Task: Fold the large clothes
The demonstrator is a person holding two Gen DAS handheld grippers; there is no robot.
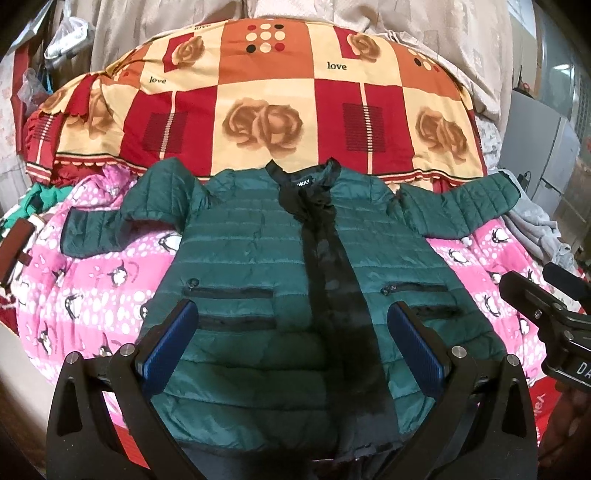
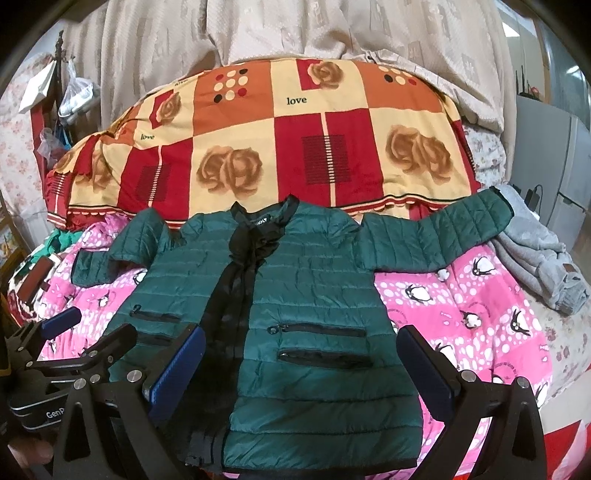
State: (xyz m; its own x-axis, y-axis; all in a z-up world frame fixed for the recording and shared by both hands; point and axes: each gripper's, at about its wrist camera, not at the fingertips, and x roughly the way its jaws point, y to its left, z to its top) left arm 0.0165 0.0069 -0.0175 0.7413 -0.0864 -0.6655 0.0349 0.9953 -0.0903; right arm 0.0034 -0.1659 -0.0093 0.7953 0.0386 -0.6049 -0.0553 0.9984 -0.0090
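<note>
A dark green quilted jacket (image 1: 243,266) lies flat and face up on a pink penguin blanket (image 1: 92,288), sleeves spread out, black front placket down the middle. It also shows in the right wrist view (image 2: 314,295). My left gripper (image 1: 291,339) is open and empty, hovering above the jacket's lower hem. My right gripper (image 2: 301,365) is open and empty, above the hem's right half. The right gripper also shows at the edge of the left wrist view (image 1: 546,295), and the left gripper in the right wrist view (image 2: 85,332).
A red, orange and cream rose-patterned quilt (image 1: 266,110) is piled behind the jacket. A grey garment (image 2: 539,258) lies by the right sleeve. Green clothing (image 1: 33,206) lies at the left. Beige curtains (image 2: 295,29) hang behind. Grey cabinets (image 2: 554,147) stand at the right.
</note>
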